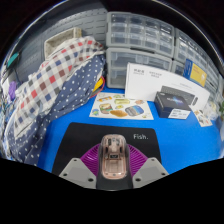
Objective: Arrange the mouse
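A pale pink-beige computer mouse (113,160) sits between my two fingers, its nose pointing away from me. The purple pads (92,157) press on both of its sides, so my gripper (113,150) is shut on it. The mouse is over the near part of a blue mat (90,130) marked "Fish." I cannot tell whether it rests on the mat or is held just above it.
A plaid and dotted cloth heap (55,85) lies at the mat's left. Printed cards (120,103) and a black device (175,100) lie beyond the mat, with a white box (160,75) behind them. Clear plastic drawer units (140,40) stand at the back.
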The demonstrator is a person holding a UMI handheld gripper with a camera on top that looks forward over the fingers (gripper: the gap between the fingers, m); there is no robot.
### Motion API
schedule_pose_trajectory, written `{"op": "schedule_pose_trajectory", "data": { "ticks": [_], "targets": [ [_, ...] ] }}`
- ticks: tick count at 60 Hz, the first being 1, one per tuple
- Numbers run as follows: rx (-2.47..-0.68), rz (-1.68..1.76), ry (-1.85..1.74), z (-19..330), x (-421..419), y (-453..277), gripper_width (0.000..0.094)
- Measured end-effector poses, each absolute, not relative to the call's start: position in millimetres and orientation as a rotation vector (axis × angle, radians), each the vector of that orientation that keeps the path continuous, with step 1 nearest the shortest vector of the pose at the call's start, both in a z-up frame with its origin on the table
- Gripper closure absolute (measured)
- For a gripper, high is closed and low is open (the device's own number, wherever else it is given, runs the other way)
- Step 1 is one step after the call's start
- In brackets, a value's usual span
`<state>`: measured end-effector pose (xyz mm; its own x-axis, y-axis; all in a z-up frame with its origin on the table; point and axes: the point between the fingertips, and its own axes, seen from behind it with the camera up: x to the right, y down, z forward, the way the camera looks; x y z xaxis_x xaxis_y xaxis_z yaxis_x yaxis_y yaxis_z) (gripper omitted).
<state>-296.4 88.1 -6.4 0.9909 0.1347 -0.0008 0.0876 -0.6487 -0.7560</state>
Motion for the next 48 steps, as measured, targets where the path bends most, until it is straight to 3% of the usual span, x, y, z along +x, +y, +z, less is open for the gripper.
{"op": "schedule_pose_trajectory", "data": {
  "ticks": [8, 17, 23, 34, 48],
  "targets": [
    [-2.275, 0.082, -0.136, -6, -297, 89, 0.0575],
    [-2.282, 0.097, -0.120, -5, -298, 90, 0.0470],
    [-2.321, 0.156, -0.071, 3, -299, 86, 0.0164],
    [-2.249, 0.197, -0.066, 66, -276, 75, 0.0128],
    [-2.170, 0.166, -0.044, 143, -185, 35, 0.0088]
  ]
}}
